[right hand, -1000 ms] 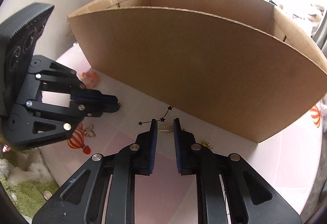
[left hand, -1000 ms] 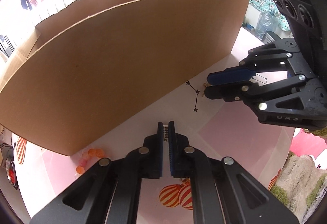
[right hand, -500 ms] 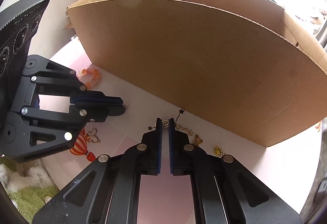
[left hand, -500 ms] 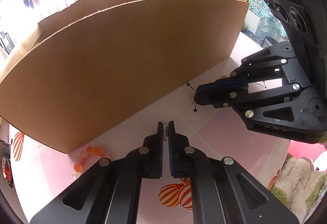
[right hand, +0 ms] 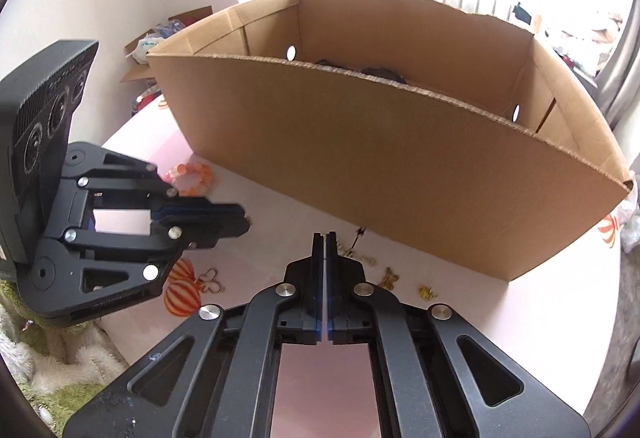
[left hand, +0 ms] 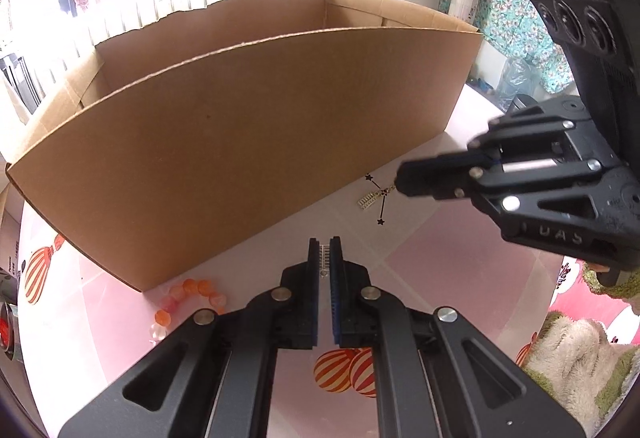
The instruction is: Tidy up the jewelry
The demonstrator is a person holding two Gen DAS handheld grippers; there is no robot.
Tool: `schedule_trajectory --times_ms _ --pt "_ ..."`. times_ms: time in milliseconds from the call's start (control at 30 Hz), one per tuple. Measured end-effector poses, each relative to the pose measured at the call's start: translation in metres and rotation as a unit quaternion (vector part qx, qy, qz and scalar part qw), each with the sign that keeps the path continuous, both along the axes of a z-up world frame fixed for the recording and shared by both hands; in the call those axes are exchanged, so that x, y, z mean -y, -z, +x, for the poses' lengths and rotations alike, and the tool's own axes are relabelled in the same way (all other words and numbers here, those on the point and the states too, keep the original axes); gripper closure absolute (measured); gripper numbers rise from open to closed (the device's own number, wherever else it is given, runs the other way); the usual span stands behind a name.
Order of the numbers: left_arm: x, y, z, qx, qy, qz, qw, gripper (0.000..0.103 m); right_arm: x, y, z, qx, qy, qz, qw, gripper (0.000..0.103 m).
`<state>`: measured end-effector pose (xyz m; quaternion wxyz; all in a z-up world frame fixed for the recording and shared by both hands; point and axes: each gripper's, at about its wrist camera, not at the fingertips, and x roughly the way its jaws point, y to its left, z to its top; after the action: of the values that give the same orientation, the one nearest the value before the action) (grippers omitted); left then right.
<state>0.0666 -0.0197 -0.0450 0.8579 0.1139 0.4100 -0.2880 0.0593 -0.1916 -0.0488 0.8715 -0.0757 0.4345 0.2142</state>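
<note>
Left wrist view: we see the left gripper clamped on a small silver comb-shaped piece, which the other view does not show. The right gripper pinches one end of a gold earring. Its jaws have just been opening slightly, and the earring dangles from its tip just beside the cardboard box. Right wrist view: only here do we see into the box, where dark items lie, and two gold charms on the pink table. Both views show an orange bead bracelet at the box corner.
</note>
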Motion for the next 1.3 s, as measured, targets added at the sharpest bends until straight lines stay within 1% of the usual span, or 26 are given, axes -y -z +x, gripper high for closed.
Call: schedule_trajectory --times_ms 33,67,133,233,267,300,333,367,500,533,600,733,833,933,1000,1133,1200,1233,1300 --pt "-0.001 0.000 -0.001 0.000 0.001 0.000 1.0000 0.099 -0.001 0.001 0.003 -0.005 -0.012 0.000 1.000 0.082" --pt "-0.002 0.001 -0.002 0.000 0.002 0.001 1.0000 0.099 -0.003 0.003 0.007 -0.003 -0.018 -0.008 1.000 0.076" --pt "-0.002 -0.005 -0.006 0.002 0.003 0.003 1.0000 0.099 -0.007 0.004 0.011 -0.002 -0.036 -0.030 0.999 0.076" --pt "-0.005 -0.007 -0.007 0.002 0.002 0.003 1.0000 0.099 -0.013 0.013 0.018 -0.016 -0.054 -0.050 0.997 0.076" --pt "-0.006 -0.007 -0.007 0.002 0.001 0.002 1.0000 0.099 -0.013 0.016 0.020 -0.025 -0.060 -0.053 0.996 0.078" --pt "-0.007 -0.006 -0.008 0.002 0.000 0.001 1.0000 0.099 -0.011 0.015 0.023 -0.026 -0.065 -0.048 0.996 0.080" --pt "-0.009 -0.007 -0.008 0.002 -0.001 -0.001 1.0000 0.099 -0.010 0.015 0.024 -0.033 -0.069 -0.045 0.996 0.088" --pt "-0.010 -0.008 -0.009 0.001 -0.002 -0.004 1.0000 0.099 -0.009 0.014 0.025 -0.038 -0.073 -0.045 0.996 0.099" --pt "-0.014 -0.009 -0.011 0.001 -0.004 -0.008 1.0000 0.099 -0.004 0.013 0.025 -0.045 -0.078 -0.043 0.995 0.100" --pt "-0.015 -0.009 -0.011 0.001 -0.006 -0.009 0.9999 0.099 -0.003 0.013 0.024 -0.046 -0.076 -0.039 0.995 0.103" --pt "-0.017 -0.011 -0.010 0.003 -0.008 -0.012 0.9999 0.099 0.003 0.011 0.028 -0.049 -0.068 -0.026 0.996 0.103" --pt "-0.021 -0.018 -0.015 0.013 -0.013 -0.016 0.9997 0.099 0.012 0.004 0.023 -0.041 -0.052 -0.007 0.998 0.103" --pt "-0.025 -0.024 -0.021 0.022 -0.015 -0.019 0.9994 0.099 0.016 -0.005 0.016 -0.028 -0.044 0.006 0.999 0.103" --pt "-0.026 -0.039 -0.032 0.036 -0.014 -0.030 0.9988 0.099 0.023 -0.018 0.008 -0.006 -0.040 0.019 0.999 0.103" --pt "-0.029 -0.053 -0.041 0.047 -0.013 -0.044 0.9978 0.099 0.031 -0.034 -0.003 0.012 -0.042 0.035 0.998 0.103" --pt "-0.038 -0.093 -0.050 0.076 -0.006 -0.091 0.9929 0.099 0.042 -0.080 -0.016 0.065 -0.050 0.062 0.995 0.103" --pt "-0.040 -0.114 -0.052 0.103 -0.005 -0.098 0.9898 0.099 0.046 -0.102 -0.016 0.094 -0.057 0.078 0.991 0.103" --pt "-0.040 -0.123 -0.050 0.113 -0.004 -0.102 0.9883 0.099 0.039 -0.113 -0.010 0.106 -0.059 0.086 0.989 0.103" --pt "-0.040 -0.138 -0.041 0.122 -0.006 -0.109 0.9865 0.099 0.033 -0.129 0.002 0.130 -0.062 0.093 0.985 0.103"
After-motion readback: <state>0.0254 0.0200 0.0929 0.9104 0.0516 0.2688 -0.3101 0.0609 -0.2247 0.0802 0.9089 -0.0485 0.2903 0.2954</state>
